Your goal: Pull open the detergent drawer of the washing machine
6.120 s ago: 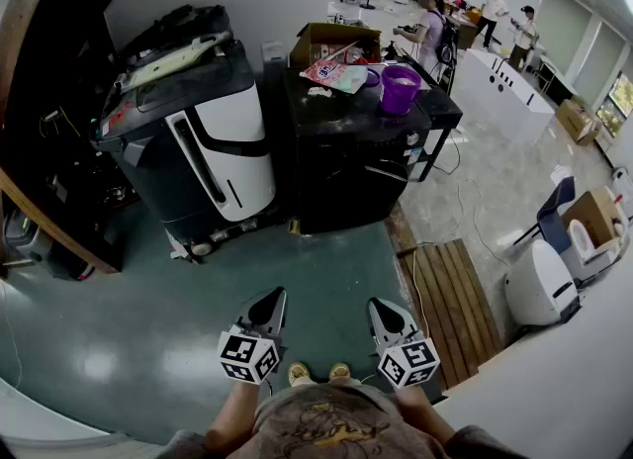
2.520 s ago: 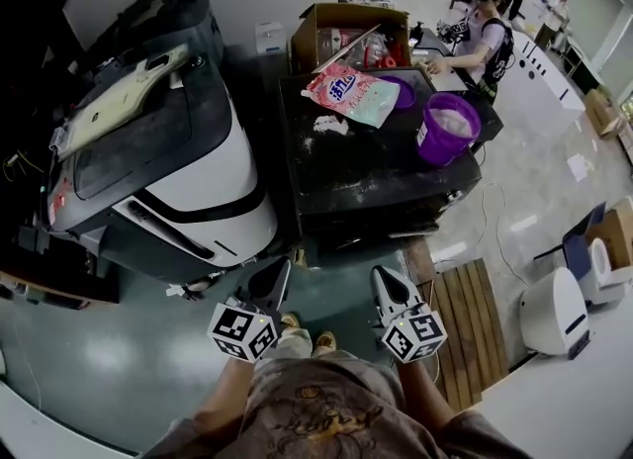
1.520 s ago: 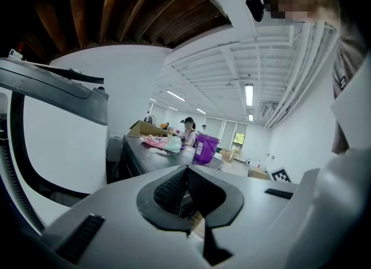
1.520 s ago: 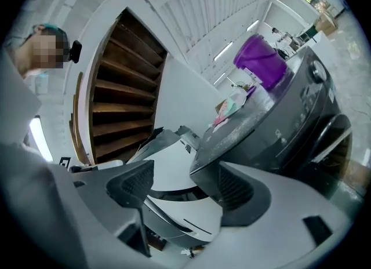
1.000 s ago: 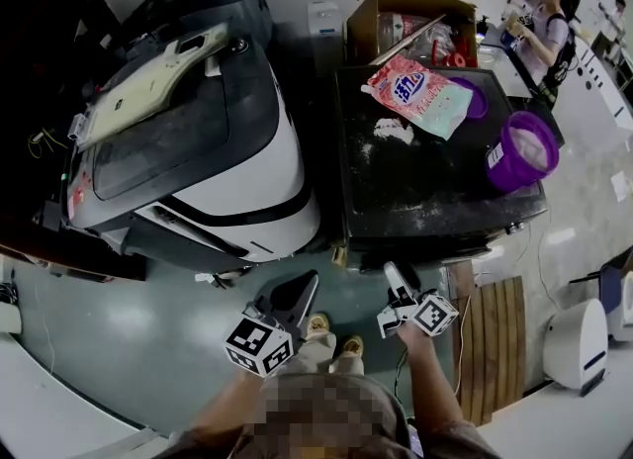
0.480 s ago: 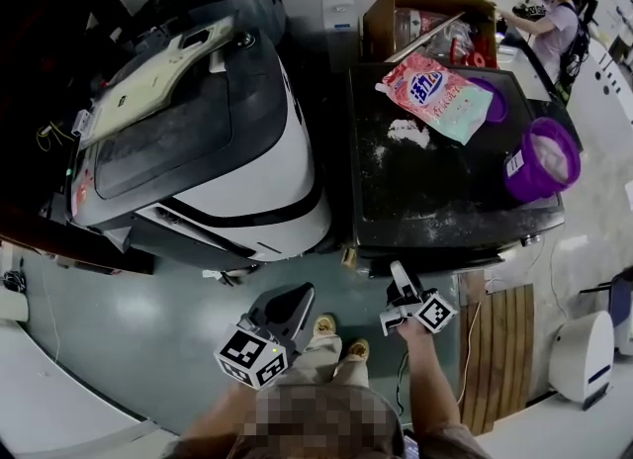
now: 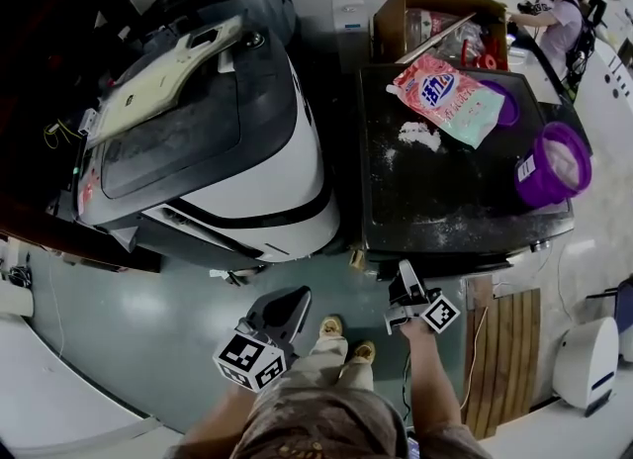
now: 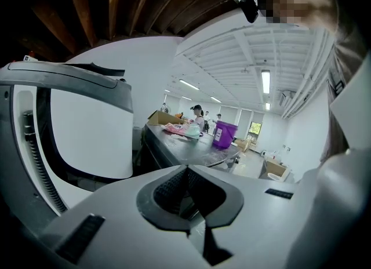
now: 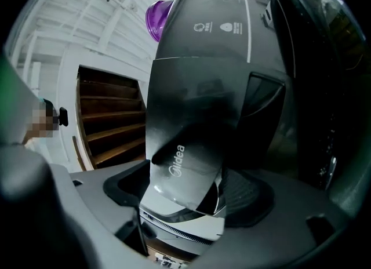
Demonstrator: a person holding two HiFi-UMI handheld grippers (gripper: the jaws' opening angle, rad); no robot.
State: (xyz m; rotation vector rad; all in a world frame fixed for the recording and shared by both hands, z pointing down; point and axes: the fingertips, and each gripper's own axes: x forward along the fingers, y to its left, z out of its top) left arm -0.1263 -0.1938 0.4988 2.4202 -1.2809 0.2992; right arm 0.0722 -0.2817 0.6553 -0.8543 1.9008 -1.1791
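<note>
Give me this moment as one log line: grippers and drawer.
right gripper: at washing machine front, jaws just closing, Midea-marked drawer front between them, not clamped | left gripper: shut, empty, clear of machine

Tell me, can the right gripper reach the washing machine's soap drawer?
Probably yes. The right gripper sits at the front of the washing machine, nothing blocking; its jaws, just closing, straddle the Midea-marked drawer without pressing it.

Bright ceiling tubes (image 8: 265, 81) glare off the floor (image 7: 129, 328); fisheye edges bend, corners fall dark
</note>
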